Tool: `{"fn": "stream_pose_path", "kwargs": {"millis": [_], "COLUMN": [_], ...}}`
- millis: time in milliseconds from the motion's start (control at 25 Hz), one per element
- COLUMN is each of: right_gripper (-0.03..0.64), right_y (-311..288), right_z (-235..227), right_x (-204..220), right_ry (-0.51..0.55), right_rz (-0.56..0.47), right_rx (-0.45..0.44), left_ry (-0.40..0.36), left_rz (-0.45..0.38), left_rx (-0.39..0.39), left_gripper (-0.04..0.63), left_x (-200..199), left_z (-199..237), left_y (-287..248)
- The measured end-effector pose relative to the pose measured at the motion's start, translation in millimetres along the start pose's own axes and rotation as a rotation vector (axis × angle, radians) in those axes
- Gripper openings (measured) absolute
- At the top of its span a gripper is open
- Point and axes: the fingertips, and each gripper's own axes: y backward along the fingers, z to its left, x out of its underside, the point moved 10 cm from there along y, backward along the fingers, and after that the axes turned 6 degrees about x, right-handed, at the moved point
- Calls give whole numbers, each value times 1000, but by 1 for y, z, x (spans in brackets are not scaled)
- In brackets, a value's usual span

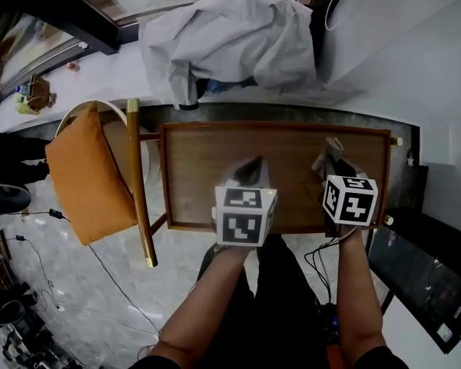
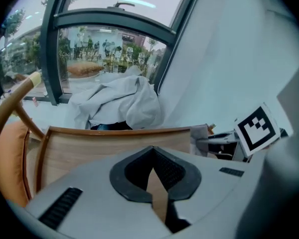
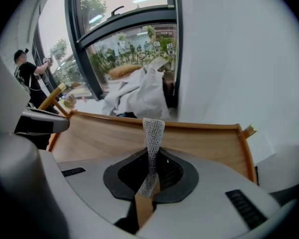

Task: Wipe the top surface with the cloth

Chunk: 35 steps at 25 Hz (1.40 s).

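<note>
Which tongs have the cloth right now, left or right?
The right tongs: a strip of grey mesh cloth is pinched between them and sticks up. The left tongs are shut with nothing between them.

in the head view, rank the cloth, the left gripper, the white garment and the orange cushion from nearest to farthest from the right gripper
1. cloth, clamped in the right gripper itself.
2. left gripper, just to its left over the table.
3. white garment, beyond the table's far edge.
4. orange cushion, far left, beside the table.

Smooth matt wood tabletop (image 1: pixel 207 171); coarse open-knit cloth (image 3: pixel 152 133); fabric cushion (image 1: pixel 88 179)
</note>
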Motion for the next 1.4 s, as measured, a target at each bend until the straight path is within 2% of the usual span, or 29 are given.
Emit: {"fn": "stream_pose_path", "kwargs": {"millis": [280, 360, 600, 720, 880, 1040, 1200, 1400], "right_gripper": [37, 37, 37, 37, 37, 37, 37, 37], "right_y": [-12, -15, -13, -13, -13, -16, -21, -24], "right_z": [140, 176, 259, 290, 327, 354, 365, 356], "right_x": [-4, -3, -9, -8, -7, -1, 7, 10], "right_ry": [-10, 19, 87, 105, 121, 144, 170, 191], "right_rz": [8, 3, -7, 2, 9, 57, 93, 118], "right_rx": [-270, -338, -469, -504, -539, -556, -529, -485], "left_ry": [51, 45, 7, 3, 35, 44, 46, 43], "left_rz": [-83, -98, -89, -85, -79, -94, -110, -94], "left_rx": [-62, -83, -114, -151, -165, -180, -175, -161], "left_gripper": [11, 11, 11, 11, 11, 11, 11, 11], "left_x": [-19, -23, -29, -25, -17, -15, -16, -13], "left_z": [50, 60, 90, 107, 128, 141, 147, 145], "left_y": [82, 103, 149, 165, 184, 197, 202, 197]}}
